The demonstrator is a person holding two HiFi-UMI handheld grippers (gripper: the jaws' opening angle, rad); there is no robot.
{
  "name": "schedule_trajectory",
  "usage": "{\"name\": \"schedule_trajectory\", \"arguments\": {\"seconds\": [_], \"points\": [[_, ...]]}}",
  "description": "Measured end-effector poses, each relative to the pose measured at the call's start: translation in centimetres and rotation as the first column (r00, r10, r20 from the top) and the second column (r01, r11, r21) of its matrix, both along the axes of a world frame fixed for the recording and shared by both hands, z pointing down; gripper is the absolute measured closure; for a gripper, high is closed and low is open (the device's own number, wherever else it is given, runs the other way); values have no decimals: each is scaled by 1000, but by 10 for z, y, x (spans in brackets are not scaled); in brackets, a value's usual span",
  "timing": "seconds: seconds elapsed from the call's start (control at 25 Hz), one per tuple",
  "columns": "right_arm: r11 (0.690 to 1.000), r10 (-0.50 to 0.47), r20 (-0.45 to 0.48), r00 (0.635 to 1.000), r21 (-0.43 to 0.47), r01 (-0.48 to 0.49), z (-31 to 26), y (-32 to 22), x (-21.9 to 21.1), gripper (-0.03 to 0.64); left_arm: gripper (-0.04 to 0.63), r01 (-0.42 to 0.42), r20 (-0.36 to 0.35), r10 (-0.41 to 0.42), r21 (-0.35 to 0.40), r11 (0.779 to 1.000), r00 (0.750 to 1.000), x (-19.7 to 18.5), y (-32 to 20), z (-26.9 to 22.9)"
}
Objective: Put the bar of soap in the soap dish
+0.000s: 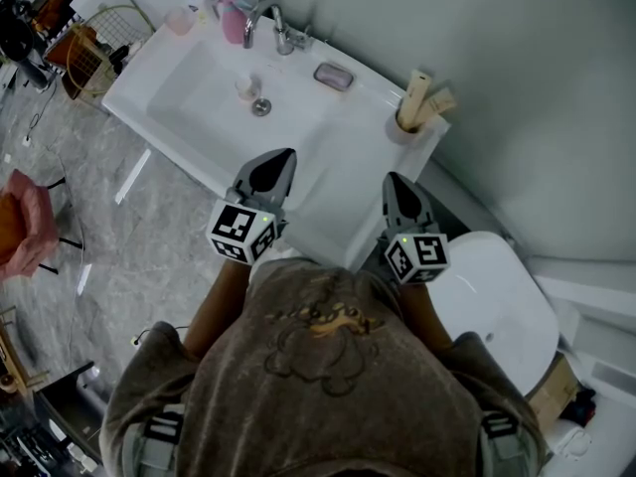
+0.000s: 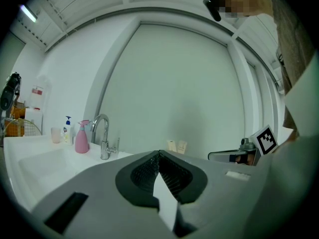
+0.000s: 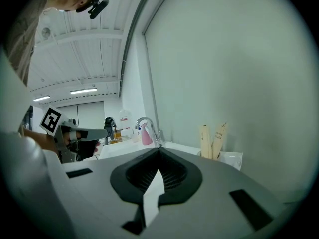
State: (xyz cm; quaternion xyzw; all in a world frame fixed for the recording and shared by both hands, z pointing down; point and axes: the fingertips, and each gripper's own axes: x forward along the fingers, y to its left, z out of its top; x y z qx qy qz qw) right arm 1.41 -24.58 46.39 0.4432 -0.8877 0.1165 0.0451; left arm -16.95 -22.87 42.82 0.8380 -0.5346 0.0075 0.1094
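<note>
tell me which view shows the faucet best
The left gripper view: the faucet stands in clear side profile, curved spout whole. The head view sees it from steeply above, foreshortened; the right gripper view shows it small and distant, next to a pink bottle.

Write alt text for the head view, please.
The left gripper and right gripper, both shut and empty, hover over the front edge of a white sink. Behind the basin are a tap, a pink bottle and an oval dish.
</note>
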Motion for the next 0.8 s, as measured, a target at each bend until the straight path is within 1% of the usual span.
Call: {"name": "schedule_trajectory", "arguments": {"seconds": [0.32, 0.52, 0.8], "points": [[1000, 1, 6, 1000, -2, -1, -1, 1, 4, 626, 591, -2, 14, 2, -2, 1000, 1000, -4, -1, -2], [1000, 5, -2, 1000, -7, -5, -6, -2, 3, 626, 591, -13, 40, 13, 5, 1000, 999, -4, -4, -5], [1000, -12, 8, 1000, 14, 12, -9, -10, 0, 626, 591, -14, 57, 13, 2, 1000, 998, -6, -6, -5]]}}
